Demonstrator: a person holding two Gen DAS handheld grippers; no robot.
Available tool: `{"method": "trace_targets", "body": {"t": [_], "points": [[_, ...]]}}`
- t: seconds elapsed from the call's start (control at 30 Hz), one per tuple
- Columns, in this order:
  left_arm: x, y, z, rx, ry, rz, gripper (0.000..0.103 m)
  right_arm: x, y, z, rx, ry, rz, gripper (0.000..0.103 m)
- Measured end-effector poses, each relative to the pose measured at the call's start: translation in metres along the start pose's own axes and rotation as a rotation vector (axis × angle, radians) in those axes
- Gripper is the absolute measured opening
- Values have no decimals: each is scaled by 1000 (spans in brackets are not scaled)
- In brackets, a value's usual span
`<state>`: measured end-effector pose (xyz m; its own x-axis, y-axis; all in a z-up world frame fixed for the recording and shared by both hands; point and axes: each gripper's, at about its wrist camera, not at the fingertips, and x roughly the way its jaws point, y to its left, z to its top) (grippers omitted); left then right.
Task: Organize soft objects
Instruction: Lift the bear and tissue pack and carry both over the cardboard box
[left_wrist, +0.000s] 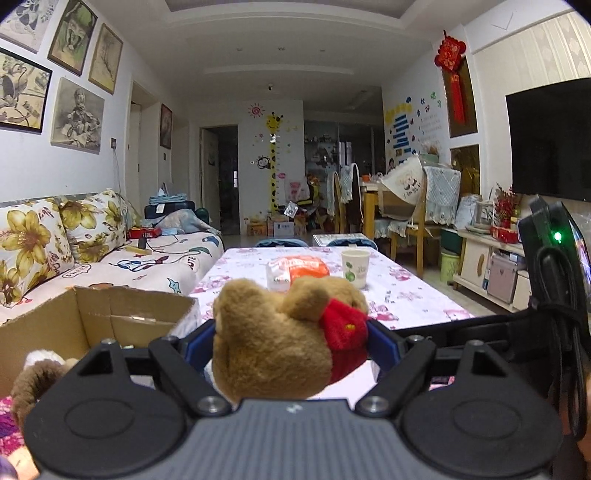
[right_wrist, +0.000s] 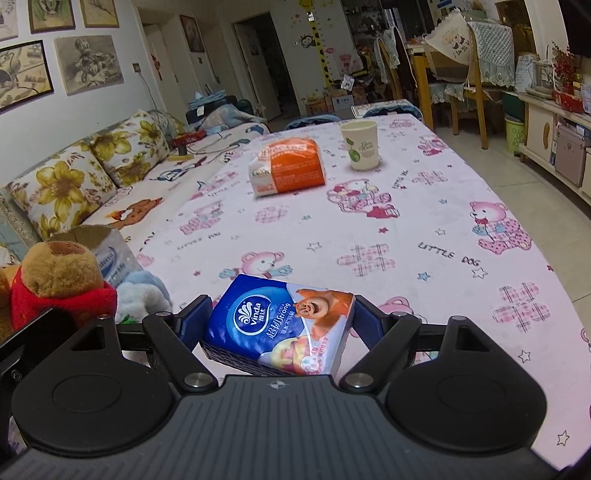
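The left gripper (left_wrist: 291, 339) clamps the plush bear (left_wrist: 284, 332) wide-jawed above the table's near-left corner, beside the open cardboard box (left_wrist: 110, 314); the right gripper (right_wrist: 279, 325) pinches the blue tissue pack (right_wrist: 277, 325) at the near edge. Best lower each in gently, squeezing lightly. An orange pack (right_wrist: 288, 166) and paper cup (right_wrist: 360, 144) sit toward the far edge of the printed tablecloth (right_wrist: 443, 240), sofa (left_wrist: 110, 254) alongside.

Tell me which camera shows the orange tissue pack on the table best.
The right wrist view: the orange tissue pack lies whole and unobstructed on the tablecloth. In the left wrist view the teddy bear hides its lower part.
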<state>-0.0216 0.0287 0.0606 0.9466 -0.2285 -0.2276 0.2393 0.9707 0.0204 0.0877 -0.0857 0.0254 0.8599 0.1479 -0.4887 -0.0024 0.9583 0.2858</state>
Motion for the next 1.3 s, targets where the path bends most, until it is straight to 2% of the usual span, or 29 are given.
{"method": "trace_targets", "body": {"t": [0.27,0.6,0.97,1.3], "points": [[-6,11,3,-38,-27,14,84,-1,16,2,-21,-28,19,101],[-17,41,11,-115,-67,72,84,-3,32,9,-47,-58,46,101],[-30,99,20,-266,-124,221,84,-6,60,29,-64,-130,130,101],[-35,152,19,-414,-97,363,84,7,103,31,-97,-154,275,101]]}}
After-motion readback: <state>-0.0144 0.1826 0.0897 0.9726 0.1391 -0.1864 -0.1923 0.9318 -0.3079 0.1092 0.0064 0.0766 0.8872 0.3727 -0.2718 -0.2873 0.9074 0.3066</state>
